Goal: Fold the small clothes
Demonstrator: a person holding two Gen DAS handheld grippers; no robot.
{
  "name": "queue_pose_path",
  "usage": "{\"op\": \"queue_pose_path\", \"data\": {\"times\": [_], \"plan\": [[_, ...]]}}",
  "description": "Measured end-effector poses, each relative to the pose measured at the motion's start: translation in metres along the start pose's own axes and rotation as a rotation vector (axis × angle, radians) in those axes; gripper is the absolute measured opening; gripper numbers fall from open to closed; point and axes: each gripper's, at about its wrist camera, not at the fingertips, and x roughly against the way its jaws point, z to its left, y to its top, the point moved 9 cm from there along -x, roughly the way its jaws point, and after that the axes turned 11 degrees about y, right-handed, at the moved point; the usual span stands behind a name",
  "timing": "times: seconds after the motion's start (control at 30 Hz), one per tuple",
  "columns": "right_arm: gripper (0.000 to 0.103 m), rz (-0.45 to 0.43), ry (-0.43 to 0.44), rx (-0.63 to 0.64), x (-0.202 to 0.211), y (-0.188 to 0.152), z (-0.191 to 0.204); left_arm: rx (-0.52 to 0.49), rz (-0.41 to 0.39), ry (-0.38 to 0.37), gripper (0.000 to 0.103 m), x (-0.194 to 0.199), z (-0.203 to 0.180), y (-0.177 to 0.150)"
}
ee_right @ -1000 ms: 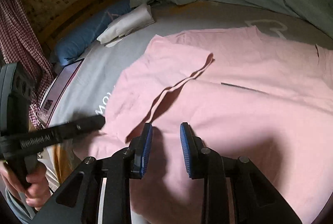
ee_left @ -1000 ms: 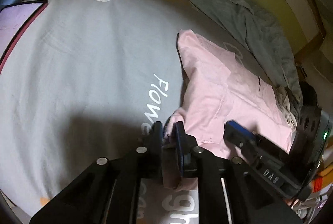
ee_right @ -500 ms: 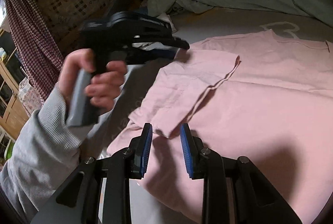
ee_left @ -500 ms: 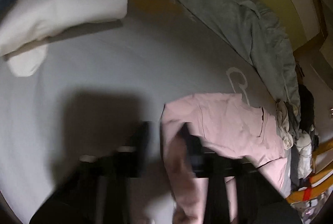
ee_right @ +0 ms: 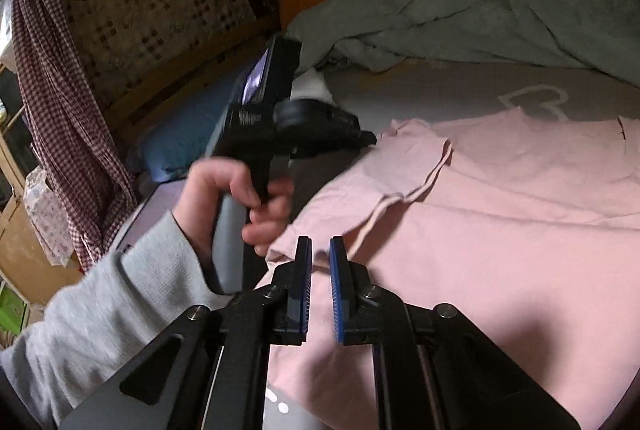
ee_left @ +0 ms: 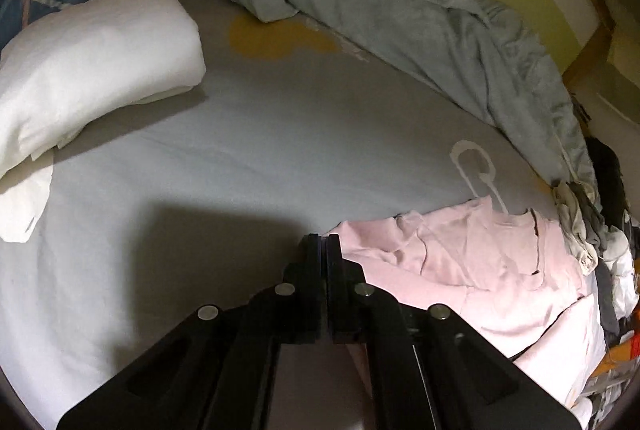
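Left gripper (ee_left: 324, 242): fingers pressed together with nothing visibly between them, tips at the pink shirt's (ee_left: 472, 270) near corner; whether they touch it cannot be told. Right gripper (ee_right: 321, 254): blue pads a narrow gap apart, empty, poised over the shirt's edge. The shirt lies on the grey sheet (ee_left: 248, 150), one sleeve folded inward.

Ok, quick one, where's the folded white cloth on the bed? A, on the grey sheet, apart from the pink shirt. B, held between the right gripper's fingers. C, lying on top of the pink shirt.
A: the white cloth lies on the grey sheet, well clear of the pink shirt.
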Motion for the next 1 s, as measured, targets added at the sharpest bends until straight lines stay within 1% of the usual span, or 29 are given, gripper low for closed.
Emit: {"op": "queue_pose_path", "data": {"times": [0.07, 0.17, 0.2, 0.23, 0.27, 0.3, 0.33, 0.37, 0.4, 0.47, 0.53, 0.6, 0.63, 0.67, 0.73, 0.77, 0.8, 0.83, 0.87, 0.9, 0.93, 0.97, 1.0], "plan": [[0.009, -0.008, 0.004, 0.005, 0.001, 0.005, 0.002, 0.000, -0.004, -0.001, 0.002, 0.001, 0.005, 0.001], [0.009, -0.002, 0.026, 0.064, -0.005, 0.013, 0.012, 0.004, -0.027, 0.058, 0.000, 0.001, 0.016, 0.007], [0.009, 0.014, 0.041, 0.079, -0.013, 0.015, 0.014, 0.019, -0.022, 0.047, 0.000, 0.000, 0.019, 0.008], [0.009, 0.043, 0.043, 0.070, -0.023, 0.014, 0.011, 0.047, -0.011, 0.014, 0.000, -0.001, 0.023, 0.008], [0.009, 0.072, 0.026, 0.048, -0.031, 0.010, 0.005, 0.062, -0.009, -0.003, 0.000, -0.001, 0.025, 0.008], [0.009, 0.137, 0.007, 0.013, -0.045, 0.001, -0.005, 0.067, -0.011, -0.004, 0.000, 0.000, 0.026, 0.009], [0.009, 0.189, 0.011, -0.014, -0.055, -0.011, -0.011, 0.057, -0.021, 0.003, 0.000, 0.003, 0.027, 0.009], [0.009, 0.193, 0.014, -0.025, -0.057, -0.017, -0.014, 0.041, -0.031, 0.016, 0.000, 0.006, 0.026, 0.009], [0.009, 0.173, 0.016, -0.021, -0.056, -0.021, -0.015, 0.018, -0.044, 0.033, 0.000, 0.011, 0.026, 0.009], [0.009, 0.162, 0.029, -0.020, -0.052, -0.021, -0.013, -0.028, -0.078, 0.072, 0.000, 0.023, 0.024, 0.009], [0.009, 0.155, 0.064, -0.055, -0.045, -0.020, -0.012, -0.055, -0.109, 0.098, 0.000, 0.039, 0.022, 0.009], [0.009, 0.140, 0.081, -0.062, -0.029, -0.016, -0.010, -0.068, -0.154, 0.099, 0.000, 0.063, 0.016, 0.007], [0.010, 0.121, 0.062, -0.044, -0.014, -0.011, -0.010, -0.081, -0.187, 0.104, 0.000, 0.078, 0.011, 0.005], [0.011, 0.109, 0.046, -0.030, -0.002, -0.008, -0.012, -0.101, -0.227, 0.113, 0.003, 0.095, 0.004, 0.003], [0.013, 0.083, -0.018, 0.013, 0.036, 0.004, -0.023, -0.164, -0.308, 0.126, 0.019, 0.128, -0.016, -0.005], [0.018, 0.077, -0.066, 0.035, 0.061, 0.011, -0.034, -0.197, -0.349, 0.140, 0.042, 0.142, -0.027, -0.010], [0.021, 0.077, -0.106, 0.048, 0.079, 0.016, -0.043, -0.230, -0.396, 0.156, 0.070, 0.156, -0.039, -0.016], [0.027, 0.076, -0.162, 0.064, 0.105, 0.022, -0.056, -0.250, -0.445, 0.165, 0.080, 0.170, -0.050, -0.023], [0.031, 0.069, -0.224, 0.083, 0.136, 0.028, -0.070, -0.246, -0.504, 0.160, 0.087, 0.183, -0.061, -0.032], [0.033, 0.050, -0.283, 0.099, 0.165, 0.034, -0.083, -0.234, -0.547, 0.139, 0.090, 0.194, -0.072, -0.041], [0.043, 0.019, -0.353, 0.111, 0.198, 0.039, -0.098, -0.235, -0.569, 0.105, 0.092, 0.201, -0.087, -0.049], [0.056, -0.018, -0.423, 0.108, 0.232, 0.043, -0.116, -0.249, -0.577, 0.078, 0.099, 0.205, -0.105, -0.057], [0.059, -0.051, -0.466, 0.090, 0.257, 0.045, -0.129, -0.263, -0.586, 0.070, 0.102, 0.208, -0.122, -0.063]]}}
